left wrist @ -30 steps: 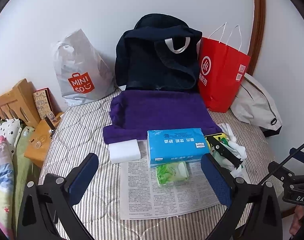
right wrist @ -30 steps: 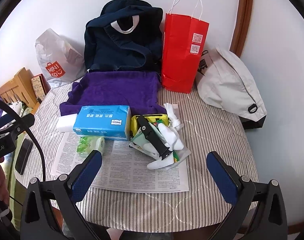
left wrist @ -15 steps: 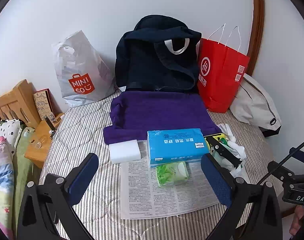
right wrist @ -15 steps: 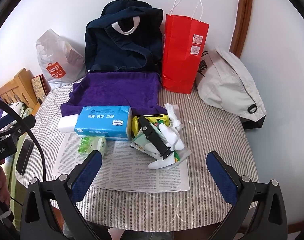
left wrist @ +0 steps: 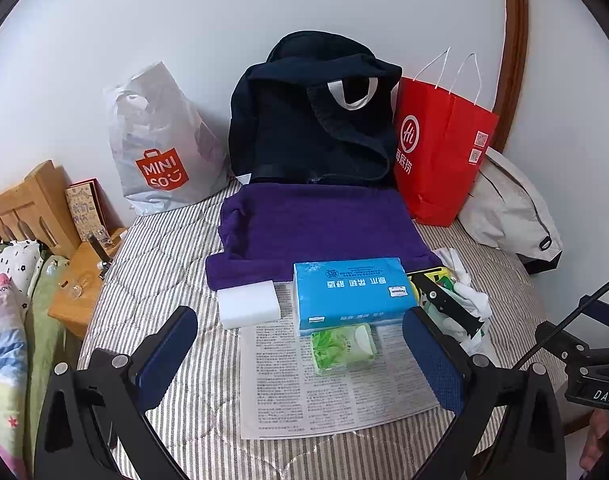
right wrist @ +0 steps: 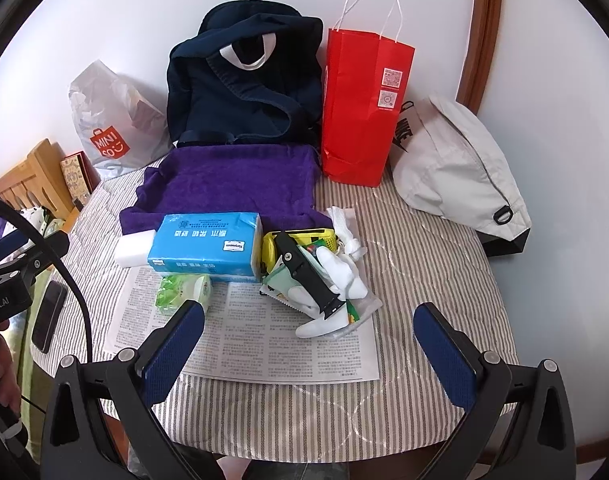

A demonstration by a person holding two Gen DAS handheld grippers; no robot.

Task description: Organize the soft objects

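A purple towel (left wrist: 320, 224) lies folded on the striped table, also in the right wrist view (right wrist: 232, 184). In front of it sit a white sponge (left wrist: 249, 304), a blue tissue box (left wrist: 350, 294) and a green tissue pack (left wrist: 342, 347) on a newspaper (left wrist: 332, 392). A pile with white socks (right wrist: 336, 268), a yellow item and a black strap (right wrist: 308, 280) lies to the right. My left gripper (left wrist: 300, 352) is open above the newspaper's near part. My right gripper (right wrist: 308, 344) is open near the table's front edge, short of the pile.
A navy bag (left wrist: 316, 120), a red paper bag (left wrist: 440, 160), a Miniso plastic bag (left wrist: 156, 148) and a grey Nike bag (right wrist: 456, 168) stand along the back wall. A wooden bed frame (left wrist: 24, 208) and bedside stand lie left. A phone (right wrist: 48, 316) lies at the table's left edge.
Both views have shifted only slightly; the right gripper has drifted a little left. Nothing on the table has moved.
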